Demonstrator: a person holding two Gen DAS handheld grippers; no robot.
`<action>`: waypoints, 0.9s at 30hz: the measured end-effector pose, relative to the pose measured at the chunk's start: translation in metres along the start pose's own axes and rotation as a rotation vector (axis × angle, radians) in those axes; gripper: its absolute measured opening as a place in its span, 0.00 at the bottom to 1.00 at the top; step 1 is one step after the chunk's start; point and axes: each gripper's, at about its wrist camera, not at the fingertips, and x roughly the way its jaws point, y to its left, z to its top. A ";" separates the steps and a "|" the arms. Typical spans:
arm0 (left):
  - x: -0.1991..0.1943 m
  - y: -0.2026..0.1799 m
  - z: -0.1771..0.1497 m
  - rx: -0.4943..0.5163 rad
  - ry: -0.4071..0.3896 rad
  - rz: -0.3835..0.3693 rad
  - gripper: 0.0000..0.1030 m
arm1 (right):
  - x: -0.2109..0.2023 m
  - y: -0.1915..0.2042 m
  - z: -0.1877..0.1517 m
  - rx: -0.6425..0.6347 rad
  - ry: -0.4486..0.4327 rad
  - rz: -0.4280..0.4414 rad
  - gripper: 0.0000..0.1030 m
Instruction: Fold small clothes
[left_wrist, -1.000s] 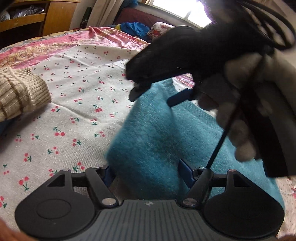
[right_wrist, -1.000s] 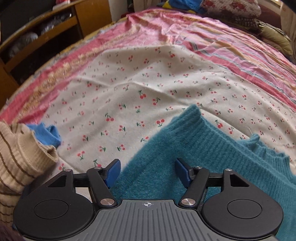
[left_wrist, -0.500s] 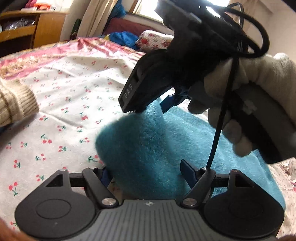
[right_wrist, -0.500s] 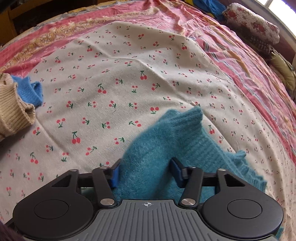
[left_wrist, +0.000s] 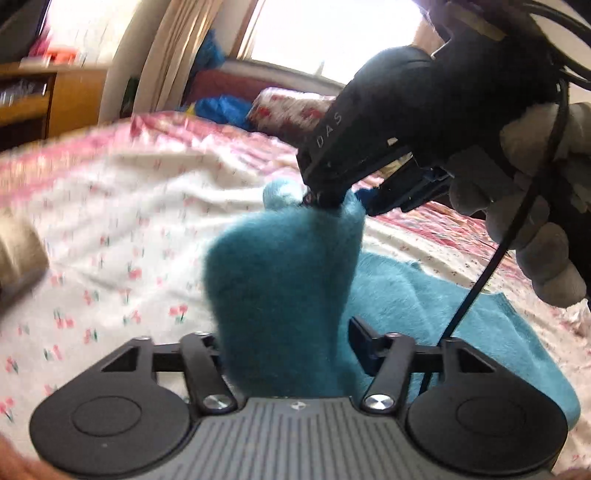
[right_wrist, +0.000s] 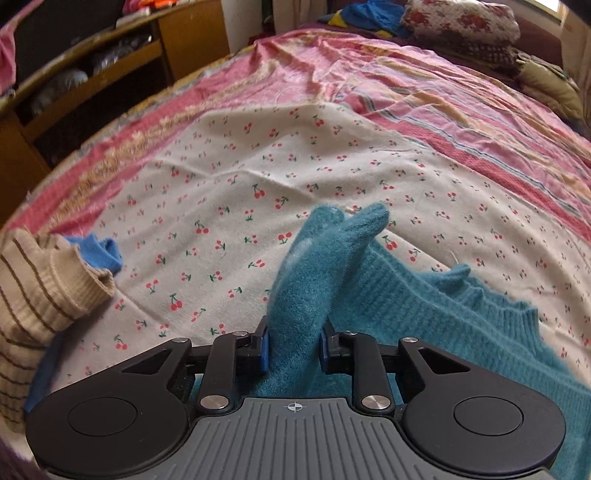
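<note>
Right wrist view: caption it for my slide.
Right gripper closing on a bunched fold of the teal sweater, raised off the cherry-print sheet.

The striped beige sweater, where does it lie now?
In the right wrist view, the striped beige sweater lies at the left edge on the cherry-print sheet, beside a blue cloth and apart from the teal sweater.

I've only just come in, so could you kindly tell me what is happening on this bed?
A person is folding a teal sweater on a cherry-print sheet. The right claw is closing on a bunched part of the knit, raised off the sheet. The left claw is closing too, with teal fabric between its fingers. A striped beige garment lies aside.
</note>
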 end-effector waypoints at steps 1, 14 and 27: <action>-0.003 -0.007 0.002 0.029 -0.012 0.000 0.50 | -0.007 -0.006 -0.002 0.019 -0.015 0.009 0.21; -0.021 -0.106 0.021 0.213 -0.033 -0.175 0.34 | -0.100 -0.118 -0.052 0.289 -0.189 0.113 0.17; 0.007 -0.183 -0.017 0.462 0.043 -0.232 0.34 | -0.096 -0.218 -0.128 0.614 -0.268 0.153 0.63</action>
